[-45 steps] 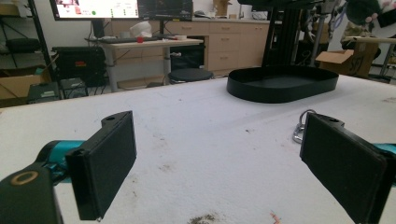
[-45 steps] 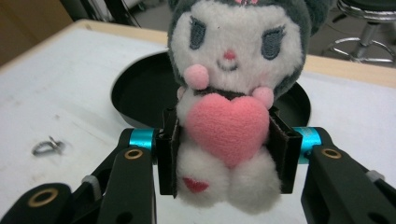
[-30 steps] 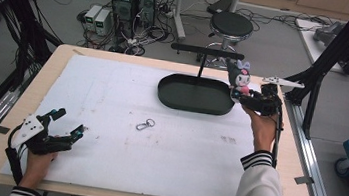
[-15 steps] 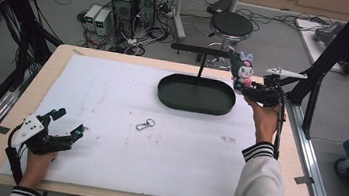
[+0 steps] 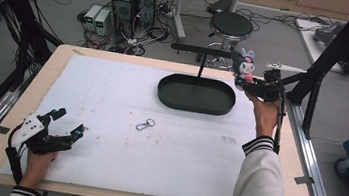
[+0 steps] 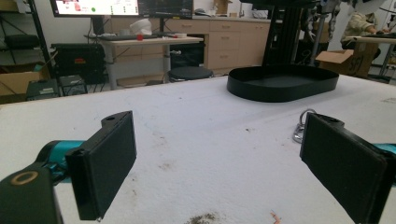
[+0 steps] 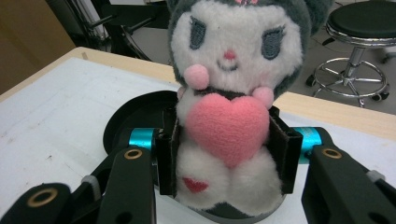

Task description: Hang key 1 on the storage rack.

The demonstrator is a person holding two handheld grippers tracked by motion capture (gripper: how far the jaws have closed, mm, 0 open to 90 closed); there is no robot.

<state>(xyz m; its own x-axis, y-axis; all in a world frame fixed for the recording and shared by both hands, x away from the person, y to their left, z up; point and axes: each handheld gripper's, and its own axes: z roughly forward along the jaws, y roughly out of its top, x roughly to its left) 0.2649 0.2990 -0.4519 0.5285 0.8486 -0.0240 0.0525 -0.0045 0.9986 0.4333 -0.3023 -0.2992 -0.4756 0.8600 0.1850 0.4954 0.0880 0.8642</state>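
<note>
At the lower left of the high view your left gripper rests on the white mat, its jaws standing well apart with nothing between them. In the left gripper view the two black pads frame bare mat, and the key ring lies just beside the right-hand pad, partly hidden behind it.

Moving toward the middle of the high view, that key ring sits alone on the mat, well apart from both of your hands. Above and right of it, the black oval tray lies on the mat; a thin black post rises behind its far edge.

At the upper right of the high view your right gripper is raised just beside the tray's right end, clamped on the plush toy. In the right gripper view the toy stands upright between the pads, which press into its body on both sides at the level of its pink heart, and the tray lies beneath and behind it
</note>
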